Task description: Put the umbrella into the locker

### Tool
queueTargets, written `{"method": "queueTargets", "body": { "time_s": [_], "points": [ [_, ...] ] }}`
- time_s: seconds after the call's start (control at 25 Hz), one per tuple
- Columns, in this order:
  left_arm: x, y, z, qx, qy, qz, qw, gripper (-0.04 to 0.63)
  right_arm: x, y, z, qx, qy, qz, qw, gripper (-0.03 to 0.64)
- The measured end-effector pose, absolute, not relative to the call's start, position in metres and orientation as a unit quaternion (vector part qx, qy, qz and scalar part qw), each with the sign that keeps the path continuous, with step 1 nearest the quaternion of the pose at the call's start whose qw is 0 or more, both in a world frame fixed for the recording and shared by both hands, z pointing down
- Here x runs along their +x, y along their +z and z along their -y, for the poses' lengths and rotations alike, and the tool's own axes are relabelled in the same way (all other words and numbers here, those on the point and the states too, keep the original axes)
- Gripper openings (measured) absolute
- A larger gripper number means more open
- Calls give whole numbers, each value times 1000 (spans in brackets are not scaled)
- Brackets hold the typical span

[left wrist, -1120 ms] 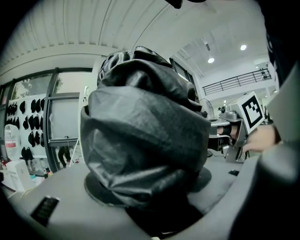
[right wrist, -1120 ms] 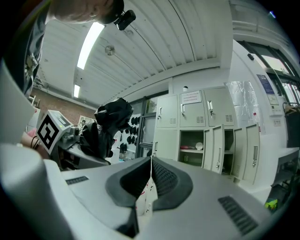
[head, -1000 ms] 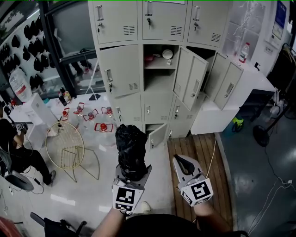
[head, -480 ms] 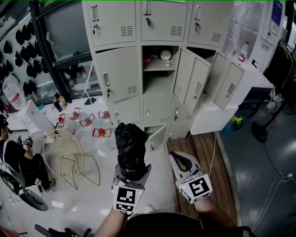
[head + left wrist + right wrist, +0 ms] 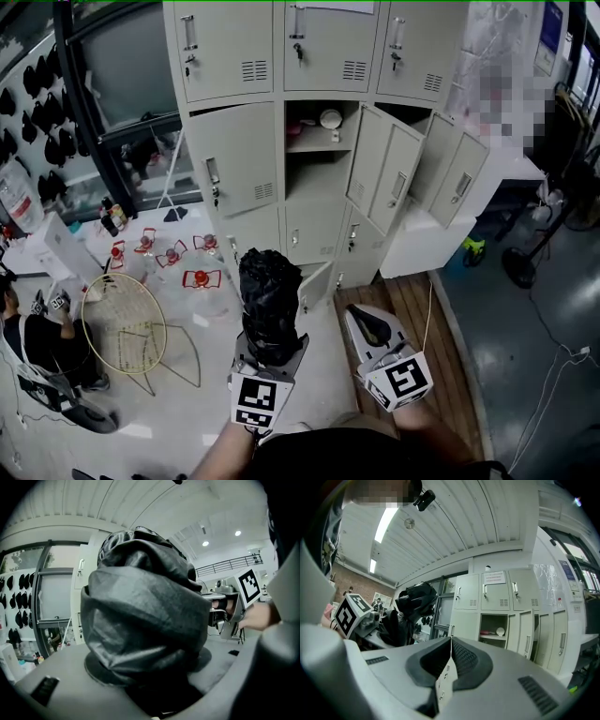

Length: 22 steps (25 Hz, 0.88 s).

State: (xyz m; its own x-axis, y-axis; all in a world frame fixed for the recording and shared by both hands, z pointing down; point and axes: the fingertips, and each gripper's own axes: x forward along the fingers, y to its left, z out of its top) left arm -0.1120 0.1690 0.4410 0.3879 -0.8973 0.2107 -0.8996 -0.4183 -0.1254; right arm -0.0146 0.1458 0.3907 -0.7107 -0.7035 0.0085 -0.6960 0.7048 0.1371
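Between the jaws of the left gripper [image 5: 269,349], low in the middle of the head view, the folded black umbrella [image 5: 269,295] stands upright, clamped at its lower end. Just right of it, the right gripper [image 5: 367,324] has its pads pressed together on nothing. Well above both, the grey locker [image 5: 234,159] shows its middle compartment [image 5: 317,178] open. On the shelf sits a small white thing [image 5: 330,118], perhaps a bowl.
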Motion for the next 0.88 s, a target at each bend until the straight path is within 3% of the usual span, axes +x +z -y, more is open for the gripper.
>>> {"method": "queueTargets", "body": {
  "time_s": [0.88],
  "points": [
    [-116, 455, -92, 840, 134, 525, 31, 304, -13, 397, -67, 392, -43, 919, 15, 31]
  ]
}}
